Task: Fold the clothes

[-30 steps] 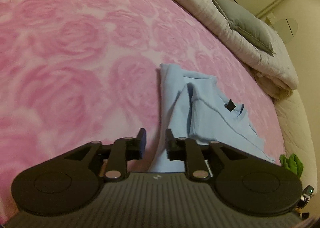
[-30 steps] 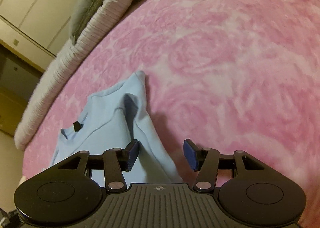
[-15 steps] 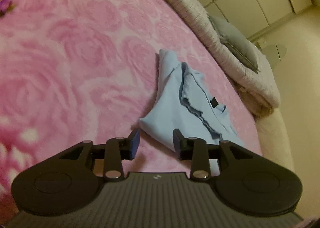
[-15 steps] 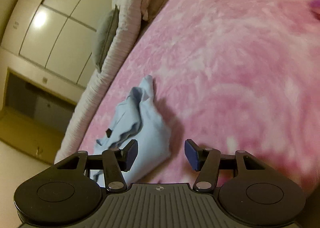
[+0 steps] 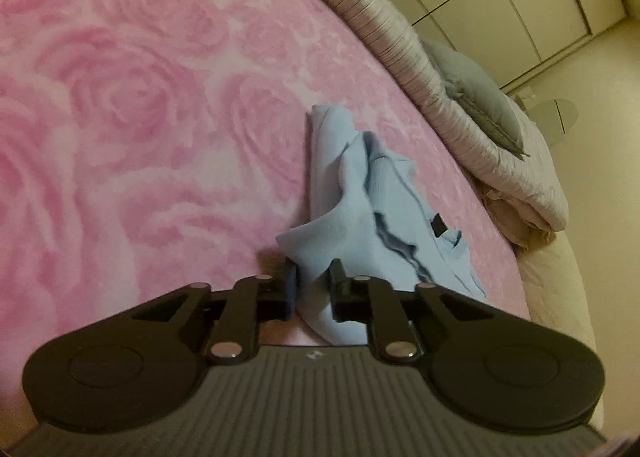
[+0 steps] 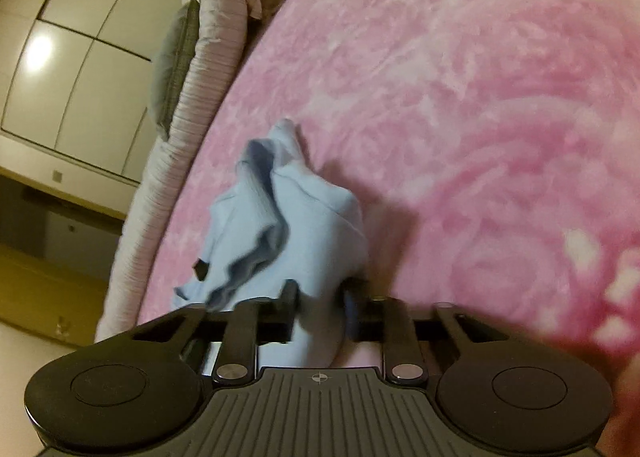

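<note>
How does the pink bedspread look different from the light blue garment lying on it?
The pink bedspread lies flat and spread wide; the light blue garment is bunched into folds and much smaller. The bedspread carries a rose pattern; the garment is plain, with a small dark tag. Both are soft fabric.

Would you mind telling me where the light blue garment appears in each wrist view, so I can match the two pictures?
Left wrist: the light blue garment lies centre-right on the pink rose blanket, its near corner between the closing jaws of the left hand-held gripper.
Right wrist: the garment lies centre-left, bunched, its near edge between the closing jaws of the right hand-held gripper.
Shared landmark: the grey pillow.
</note>
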A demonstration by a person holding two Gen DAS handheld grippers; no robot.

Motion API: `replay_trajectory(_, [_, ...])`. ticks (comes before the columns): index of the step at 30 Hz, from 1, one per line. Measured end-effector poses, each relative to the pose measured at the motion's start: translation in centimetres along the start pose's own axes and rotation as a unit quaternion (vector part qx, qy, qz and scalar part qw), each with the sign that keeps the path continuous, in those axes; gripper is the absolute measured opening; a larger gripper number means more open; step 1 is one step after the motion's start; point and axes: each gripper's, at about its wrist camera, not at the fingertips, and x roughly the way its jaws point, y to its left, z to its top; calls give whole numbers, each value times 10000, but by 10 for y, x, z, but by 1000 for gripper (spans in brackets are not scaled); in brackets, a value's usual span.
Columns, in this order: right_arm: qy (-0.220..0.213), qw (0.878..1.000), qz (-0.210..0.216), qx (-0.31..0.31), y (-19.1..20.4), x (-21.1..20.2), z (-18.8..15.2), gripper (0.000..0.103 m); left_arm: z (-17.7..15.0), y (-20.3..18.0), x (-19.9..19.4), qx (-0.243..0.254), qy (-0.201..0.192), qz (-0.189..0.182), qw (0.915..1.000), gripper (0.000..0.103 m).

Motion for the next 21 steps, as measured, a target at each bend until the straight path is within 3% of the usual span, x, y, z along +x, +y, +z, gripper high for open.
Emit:
replay_trajectory(4, [-150,9995,102,-258,6,-25,-14,2,-14,-7,-32,261,-272,-115,9992,9])
replay_trajectory(8, [-180,9993,177,-274,-1,-57,-31,2,-42,-1,-69,351,-255,-134,9990,8])
replay_trajectory(12, [-62,9996,228,-168,-16,-93,-55,2,-68,16,-117,124,-179,-287,9994,8])
replay_trajectory(16, [143,9993,311,-152,-39,-124,-84,2,-90,29,-149,286,31,-235,9993,8])
replay_trajectory(19, [325,9979,-10,-553,-47,-131,-85,8,-88,28,-165,898,-85,139,9958,6])
replay_trajectory(21, [265,9954,-136,-910,-47,-142,-81,21,-79,21,-176,1341,-251,270,9903,7])
